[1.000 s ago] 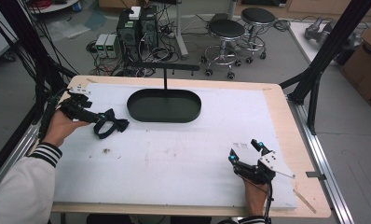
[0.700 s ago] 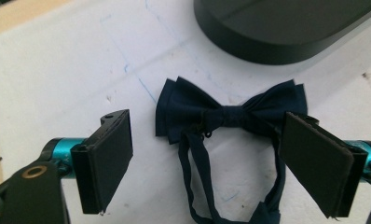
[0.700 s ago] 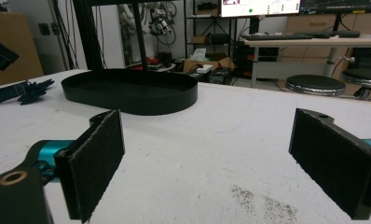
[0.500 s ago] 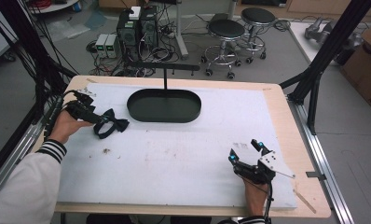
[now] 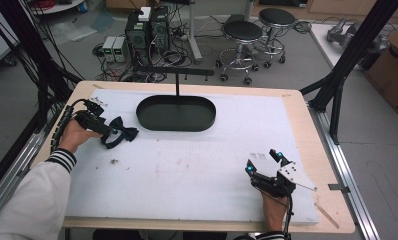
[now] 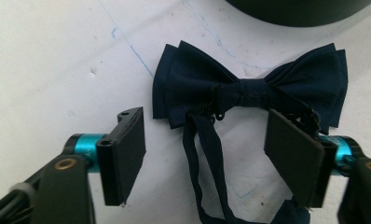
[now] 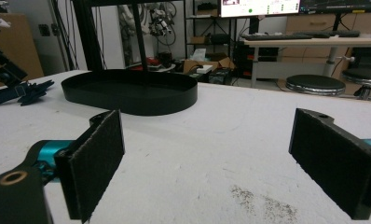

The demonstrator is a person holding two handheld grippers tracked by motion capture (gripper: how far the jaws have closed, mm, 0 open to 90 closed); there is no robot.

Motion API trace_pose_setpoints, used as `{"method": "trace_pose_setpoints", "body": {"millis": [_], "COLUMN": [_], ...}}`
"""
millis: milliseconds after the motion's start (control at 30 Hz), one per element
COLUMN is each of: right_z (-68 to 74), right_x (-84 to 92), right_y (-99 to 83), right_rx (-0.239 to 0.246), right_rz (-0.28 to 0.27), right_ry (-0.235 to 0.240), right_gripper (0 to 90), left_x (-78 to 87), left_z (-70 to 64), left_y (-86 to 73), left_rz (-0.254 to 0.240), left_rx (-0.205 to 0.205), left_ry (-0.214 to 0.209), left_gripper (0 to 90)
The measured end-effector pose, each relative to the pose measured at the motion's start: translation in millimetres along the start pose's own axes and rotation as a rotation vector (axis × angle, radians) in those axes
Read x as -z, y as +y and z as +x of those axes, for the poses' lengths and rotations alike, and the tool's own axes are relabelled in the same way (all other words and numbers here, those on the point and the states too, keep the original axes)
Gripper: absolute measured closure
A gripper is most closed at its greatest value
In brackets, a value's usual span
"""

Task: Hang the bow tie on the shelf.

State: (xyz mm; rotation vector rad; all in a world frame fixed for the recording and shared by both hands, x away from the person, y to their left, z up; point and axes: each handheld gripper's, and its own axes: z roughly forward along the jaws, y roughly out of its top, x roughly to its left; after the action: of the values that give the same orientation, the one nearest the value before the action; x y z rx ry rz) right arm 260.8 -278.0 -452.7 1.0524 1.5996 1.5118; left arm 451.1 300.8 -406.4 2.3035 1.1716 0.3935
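White foam-covered table [image 5: 187, 175], workshop clutter behind: two round stools, computer boxes, cables. From the high view: one dark navy fabric bow tie [image 5: 121, 135] lying flat near the left edge, just left of one black oval tray [image 5: 176, 113] with an upright post. Left gripper [image 5: 112, 132] lowered over the tie; right gripper [image 5: 265, 161] parked at the near right corner, well apart from everything.

From the left gripper view: bow tie [image 6: 249, 88] flat on the foam, its strap trailing down between the two fingers [image 6: 123, 154]. Fingers spread to either side, just now closing in, with the strap between them; no pinch made, though the right-hand pad looks close to the cloth, hard to tell whether touching. Tray rim [image 6: 305, 9] just beyond.

From the right gripper view: fingers [image 7: 97, 158] spread wide, nothing between. Tray [image 7: 132, 91] ahead, empty.

Judged progress: early, grasp not completed; lifting and probably placing in the tray left to do.
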Motion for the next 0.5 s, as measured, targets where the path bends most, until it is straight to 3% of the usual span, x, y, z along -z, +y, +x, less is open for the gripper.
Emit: {"method": "trace_pose_setpoints", "body": {"millis": [233, 367, 500], "right_z": [-0.1, 0.0, 0.0], "right_x": [0.0, 0.1, 0.2], "right_y": [0.0, 0.0, 0.0], "right_rx": [0.0, -0.004, -0.005], "right_rz": [0.0, 0.0, 0.001], "right_ry": [0.0, 0.0, 0.0], "right_gripper": [9.3, 9.3, 9.4], "left_x": [-4.0, -4.7, -7.4], "left_z": [1.9, 3.2, 4.4], "left_y": [-1.2, -2.0, -2.8], "left_rz": [0.011, 0.011, 0.027], "left_rx": [0.006, 0.011, 0.021], "left_ry": [-0.004, -0.027, -0.021], "left_gripper": [37.7, 47.7, 46.8]}}
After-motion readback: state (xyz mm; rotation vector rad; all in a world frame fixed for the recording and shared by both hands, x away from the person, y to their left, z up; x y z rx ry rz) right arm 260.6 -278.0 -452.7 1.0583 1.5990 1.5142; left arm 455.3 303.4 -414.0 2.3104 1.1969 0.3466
